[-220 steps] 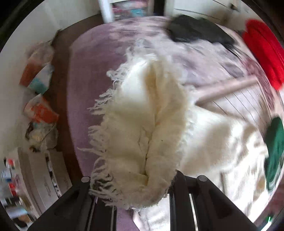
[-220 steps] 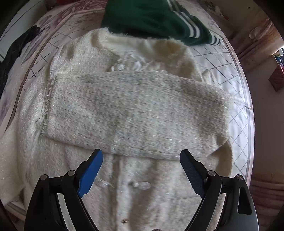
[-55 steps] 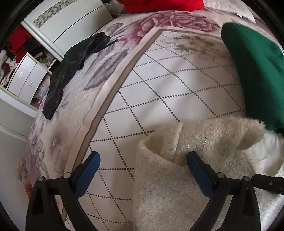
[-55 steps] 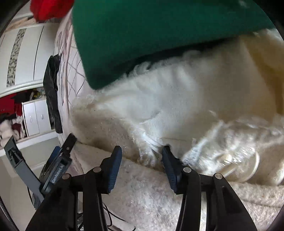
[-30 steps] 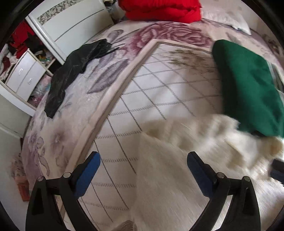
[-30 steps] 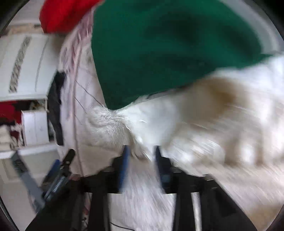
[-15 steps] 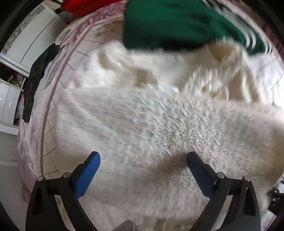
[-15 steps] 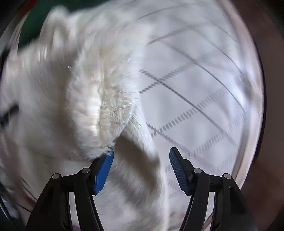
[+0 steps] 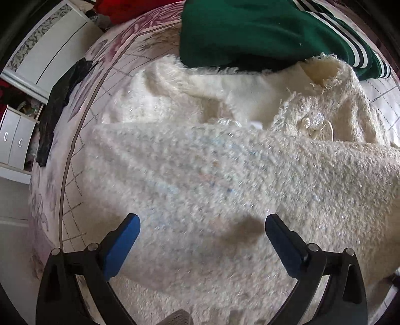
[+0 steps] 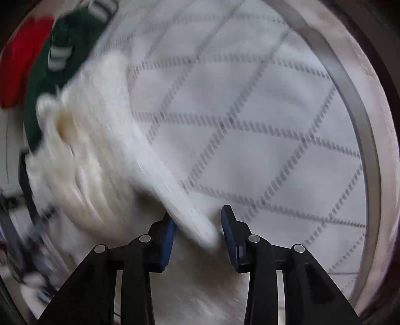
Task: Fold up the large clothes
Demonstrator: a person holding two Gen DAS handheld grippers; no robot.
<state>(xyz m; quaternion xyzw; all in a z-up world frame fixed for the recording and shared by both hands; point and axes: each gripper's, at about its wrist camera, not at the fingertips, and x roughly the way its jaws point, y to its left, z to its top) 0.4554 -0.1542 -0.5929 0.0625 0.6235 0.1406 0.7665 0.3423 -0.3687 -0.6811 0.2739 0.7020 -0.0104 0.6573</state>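
Left tool (image 9: 200,240) gapes wide over the fuzzy cream knitted coat (image 9: 225,175), gripping nothing. Right tool (image 10: 197,232) is closing; the coat's edge (image 10: 195,225) sits between its blue pads, not yet pinched.

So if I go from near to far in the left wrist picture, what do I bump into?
left gripper → fuzzy cream jacket → green garment with white stripes → red fabric at the far edge.

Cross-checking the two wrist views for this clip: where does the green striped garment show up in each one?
Left wrist: green striped garment at top centre to right, overlapping the cream jacket's far edge.
Right wrist: green striped garment, blurred, at upper left, beside a red item.
Shared landmark: the diamond-patterned bedspread.
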